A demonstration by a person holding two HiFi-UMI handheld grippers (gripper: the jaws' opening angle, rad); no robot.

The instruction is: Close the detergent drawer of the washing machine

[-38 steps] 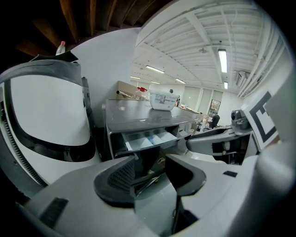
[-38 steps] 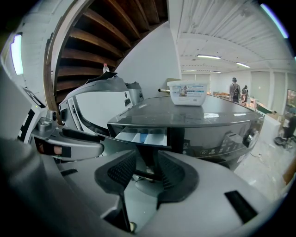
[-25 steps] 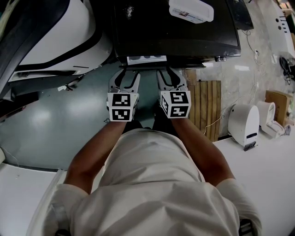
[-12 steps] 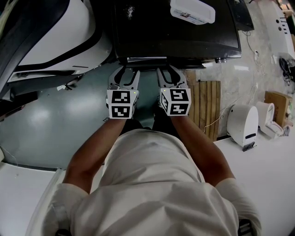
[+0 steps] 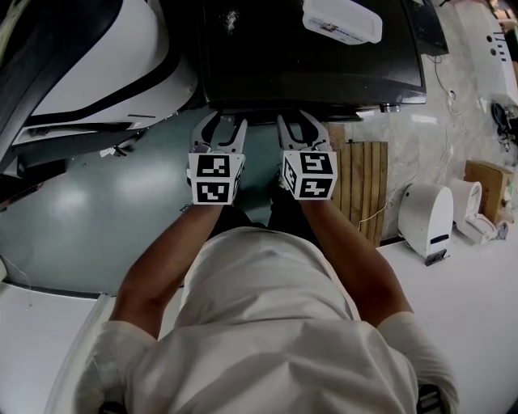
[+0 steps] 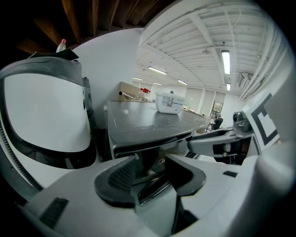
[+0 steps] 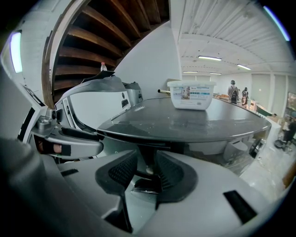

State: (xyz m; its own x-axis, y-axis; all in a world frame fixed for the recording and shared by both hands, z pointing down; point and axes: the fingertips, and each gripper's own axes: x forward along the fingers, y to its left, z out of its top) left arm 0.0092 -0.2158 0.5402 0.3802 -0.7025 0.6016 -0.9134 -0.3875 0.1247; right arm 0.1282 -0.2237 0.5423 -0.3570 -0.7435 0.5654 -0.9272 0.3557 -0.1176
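Note:
The dark washing machine (image 5: 307, 57) fills the top of the head view, and its detergent drawer front (image 5: 257, 113) sits flush under the top's near edge. My left gripper (image 5: 218, 123) and right gripper (image 5: 301, 120) stand side by side with their tips against that edge. Both are open and hold nothing. The right jaws have just been closing a little, with nothing between them. In the left gripper view the left gripper (image 6: 150, 173) faces the machine's front below its top (image 6: 143, 118). The right gripper (image 7: 147, 171) faces the same front.
A white plastic box (image 5: 341, 20) stands on the machine's top, also the box (image 7: 192, 95) in the right gripper view. A white curved appliance (image 5: 97, 57) stands at the left. A wooden slat board (image 5: 360, 186), a small white device (image 5: 427, 217) and a cardboard box (image 5: 490, 182) are at the right.
The white drawer that stuck out of the machine's front has slid in flush. Both grippers have moved forward with it toward the machine.

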